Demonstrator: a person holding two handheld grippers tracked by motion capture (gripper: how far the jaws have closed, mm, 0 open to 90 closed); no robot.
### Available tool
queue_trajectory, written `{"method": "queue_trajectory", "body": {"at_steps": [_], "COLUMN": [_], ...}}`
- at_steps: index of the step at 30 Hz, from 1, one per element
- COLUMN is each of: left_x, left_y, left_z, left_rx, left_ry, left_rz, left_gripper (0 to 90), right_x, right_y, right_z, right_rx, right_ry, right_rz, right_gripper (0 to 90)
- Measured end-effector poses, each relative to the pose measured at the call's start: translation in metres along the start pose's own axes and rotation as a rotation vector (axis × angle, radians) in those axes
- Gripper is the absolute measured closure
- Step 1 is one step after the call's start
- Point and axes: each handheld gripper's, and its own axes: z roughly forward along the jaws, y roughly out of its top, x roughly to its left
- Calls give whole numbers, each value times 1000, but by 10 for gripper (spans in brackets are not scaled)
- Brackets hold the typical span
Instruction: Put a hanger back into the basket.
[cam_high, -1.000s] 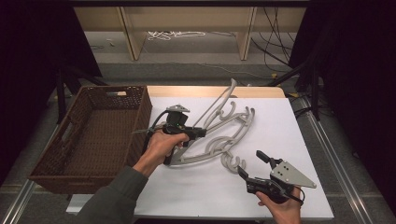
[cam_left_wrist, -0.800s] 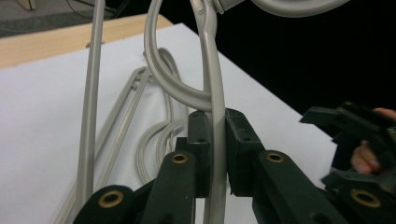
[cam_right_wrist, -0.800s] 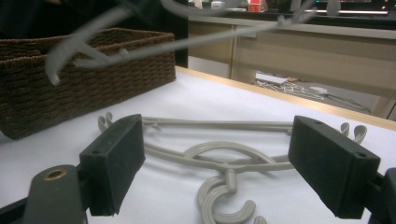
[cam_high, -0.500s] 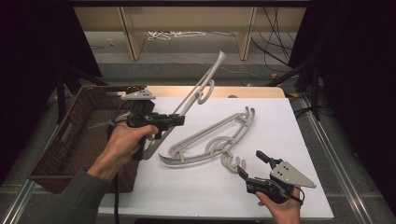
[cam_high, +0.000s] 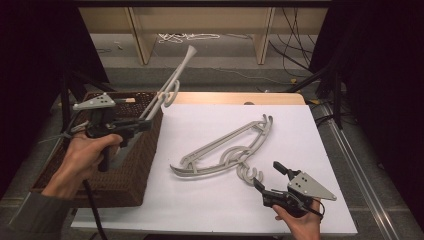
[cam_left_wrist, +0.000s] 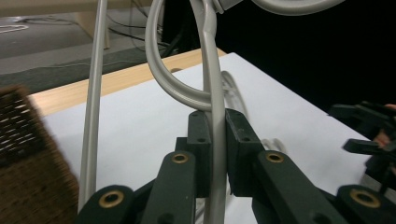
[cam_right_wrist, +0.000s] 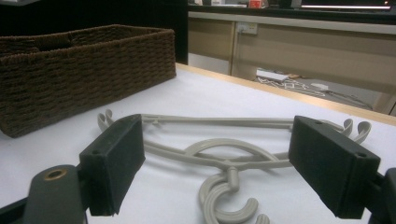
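While the left gripper (cam_high: 145, 125) clamps a grey hanger (cam_high: 172, 85), it hangs over the basket (cam_high: 125, 175).
Right gripper (cam_high: 267, 175), jaws wide, sits near the worktop's front edge by two hangers (cam_high: 225, 150).

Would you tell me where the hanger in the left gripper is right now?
In the high view the lifted hanger is at upper left, clamped in the left gripper, slanting up over the wicker basket.

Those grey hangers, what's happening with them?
A person is moving hangers from the white table to the brown basket. The left tongs are shut on one hanger, held up over the basket. Two more hangers lie on the table. The right tongs rest open, pointing at them.
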Motion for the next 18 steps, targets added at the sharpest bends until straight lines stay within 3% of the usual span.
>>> {"method": "queue_trajectory", "body": {"at_steps": [4, 7, 14, 15, 18], "left_x": [22, 38, 68, 68, 79], "left_y": [-13, -23, -41, -41, -51], "left_z": [-10, -15, -27, -27, -34], "left_rx": [6, 8, 11, 11, 33], "left_ry": [45, 68, 108, 108, 123], "left_rz": [14, 29, 68, 68, 94], "left_gripper": [816, 817, 816, 816, 816], "right_x": [0, -1, -1, -1, -1], "right_y": [0, 0, -1, -2, -2], "right_z": [2, 1, 1, 3, 3], "right_rx": [-15, 6, 14, -7, 9], "right_ry": [2, -5, -2, 1, -9], "right_rz": [6, -1, 6, 9, 6], "right_gripper": [193, 192, 192, 192, 192]}}
